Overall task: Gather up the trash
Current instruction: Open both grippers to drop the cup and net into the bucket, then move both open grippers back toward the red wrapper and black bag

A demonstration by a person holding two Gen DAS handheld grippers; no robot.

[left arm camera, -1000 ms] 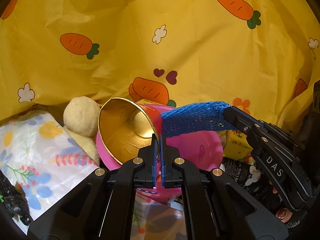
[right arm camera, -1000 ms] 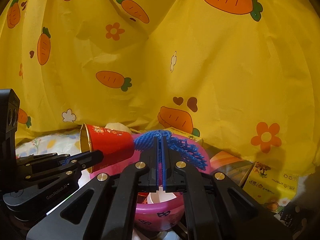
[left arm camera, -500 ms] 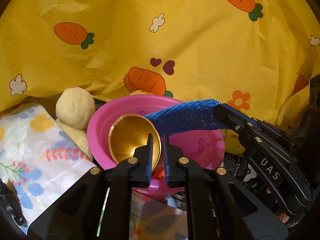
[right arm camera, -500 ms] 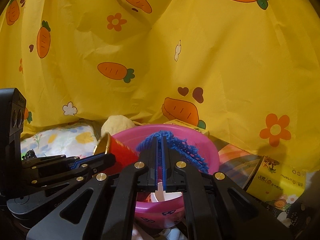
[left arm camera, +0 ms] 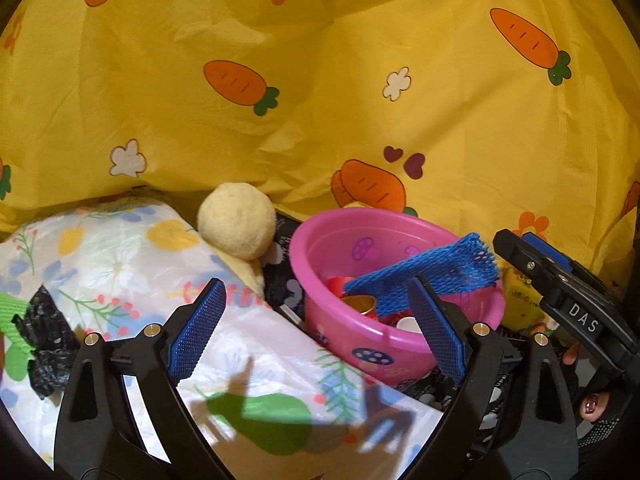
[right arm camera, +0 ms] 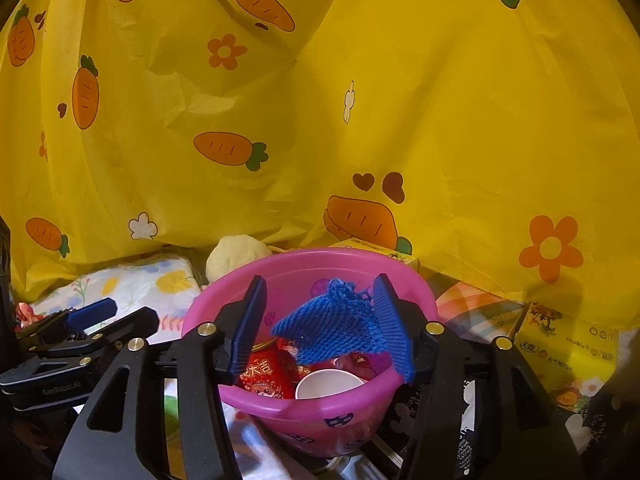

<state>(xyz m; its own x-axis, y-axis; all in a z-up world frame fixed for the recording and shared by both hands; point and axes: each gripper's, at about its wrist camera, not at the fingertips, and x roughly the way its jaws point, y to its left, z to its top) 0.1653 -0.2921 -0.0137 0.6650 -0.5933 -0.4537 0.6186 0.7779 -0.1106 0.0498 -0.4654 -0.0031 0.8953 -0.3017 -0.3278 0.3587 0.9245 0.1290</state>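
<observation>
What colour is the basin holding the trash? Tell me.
Pink, with small mushroom prints: the basin shows best in the right wrist view.

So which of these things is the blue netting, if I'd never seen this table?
Find the pink basin in front of the yellow carrot-print cloth. The blue netting is draped over its inside, above a red cup and a white cup. It is the only open-mesh, bright blue piece among the basin's smooth cups.
</observation>
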